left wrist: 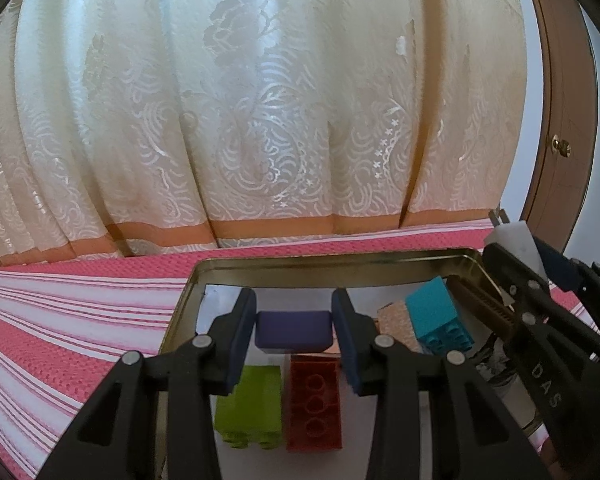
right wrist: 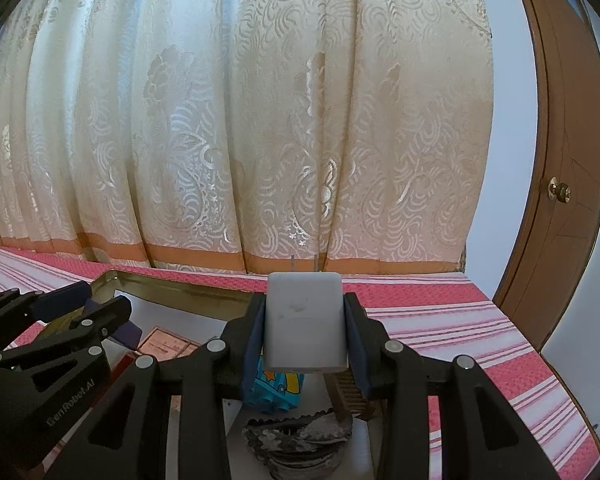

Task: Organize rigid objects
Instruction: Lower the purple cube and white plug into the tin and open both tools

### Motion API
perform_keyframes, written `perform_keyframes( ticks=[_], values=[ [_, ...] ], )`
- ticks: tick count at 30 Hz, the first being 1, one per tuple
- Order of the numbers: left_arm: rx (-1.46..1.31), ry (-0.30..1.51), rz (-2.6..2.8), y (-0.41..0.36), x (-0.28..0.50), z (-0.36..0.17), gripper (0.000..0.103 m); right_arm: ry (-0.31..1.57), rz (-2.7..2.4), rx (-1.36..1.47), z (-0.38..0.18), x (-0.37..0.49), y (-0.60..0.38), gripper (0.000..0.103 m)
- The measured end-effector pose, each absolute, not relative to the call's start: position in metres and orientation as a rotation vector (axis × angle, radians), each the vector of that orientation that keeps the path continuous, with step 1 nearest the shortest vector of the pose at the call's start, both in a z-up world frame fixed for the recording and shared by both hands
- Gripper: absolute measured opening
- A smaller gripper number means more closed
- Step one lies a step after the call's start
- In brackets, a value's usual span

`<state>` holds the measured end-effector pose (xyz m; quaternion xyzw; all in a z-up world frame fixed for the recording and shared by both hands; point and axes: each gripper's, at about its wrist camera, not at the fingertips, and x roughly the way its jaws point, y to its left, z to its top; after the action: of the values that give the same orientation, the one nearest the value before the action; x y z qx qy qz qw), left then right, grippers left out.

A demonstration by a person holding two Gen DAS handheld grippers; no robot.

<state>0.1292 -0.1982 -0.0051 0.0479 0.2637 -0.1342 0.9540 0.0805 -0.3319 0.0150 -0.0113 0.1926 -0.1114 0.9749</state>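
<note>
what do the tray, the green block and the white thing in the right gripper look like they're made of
Tray: thin metal by the look, its brassy rim folded and shiny.
Green block: moulded plastic, matte, with stud shapes along one edge.
White plug adapter: smooth hard plastic, probably, slightly scuffed, with two thin metal prongs on top.

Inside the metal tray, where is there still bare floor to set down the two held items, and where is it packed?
Bare floor lies along the tray's far wall and far-left corner, beyond the purple block. The near middle is packed: green brick, red brick, blue brick.
</note>
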Motion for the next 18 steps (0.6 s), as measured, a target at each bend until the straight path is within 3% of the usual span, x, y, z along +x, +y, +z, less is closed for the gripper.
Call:
perform_keyframes(
  ticks=[18],
  values=[
    [0.144, 0.602, -0.296, -0.221, 0.136, -0.019, 0.039, 0.519, -0.189, -0.008, -0.006, 0.103, -0.330, 0.041]
  ],
)
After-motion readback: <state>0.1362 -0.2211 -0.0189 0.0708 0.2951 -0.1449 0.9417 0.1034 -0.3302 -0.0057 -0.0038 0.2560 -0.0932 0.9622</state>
